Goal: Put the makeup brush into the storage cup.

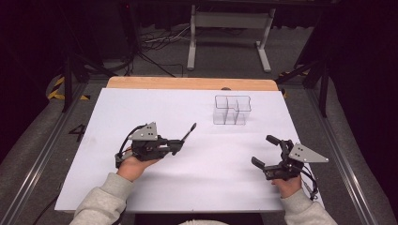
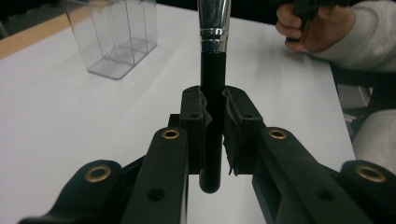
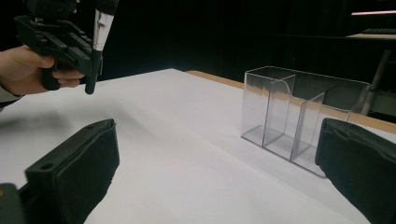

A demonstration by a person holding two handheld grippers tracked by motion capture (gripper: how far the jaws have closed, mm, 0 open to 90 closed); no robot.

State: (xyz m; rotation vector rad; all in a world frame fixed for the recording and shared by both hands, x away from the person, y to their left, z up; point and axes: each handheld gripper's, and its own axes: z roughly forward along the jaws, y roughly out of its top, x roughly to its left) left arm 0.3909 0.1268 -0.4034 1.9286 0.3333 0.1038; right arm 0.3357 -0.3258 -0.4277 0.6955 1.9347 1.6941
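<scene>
A brush (image 1: 188,132) with a black handle and a silver ferrule is held off the white sheet, its tip slanting up toward the far right. My left gripper (image 1: 177,145) is shut on its handle. In the left gripper view the handle (image 2: 212,79) runs up between the two pads, with its butt end hanging below them. A clear plastic organizer (image 1: 232,111) with several compartments stands at the back right of the sheet. My right gripper (image 1: 265,151) sits at the front right with its jaws wide apart and nothing between them. The right gripper view faces the organizer (image 3: 299,116) across bare sheet.
A white sheet (image 1: 187,178) covers the table, with a wooden strip (image 1: 187,83) along the far edge. Beyond the table are a dark floor, cables and a white stand (image 1: 230,28). The right hand (image 2: 308,28) appears far off in the left gripper view.
</scene>
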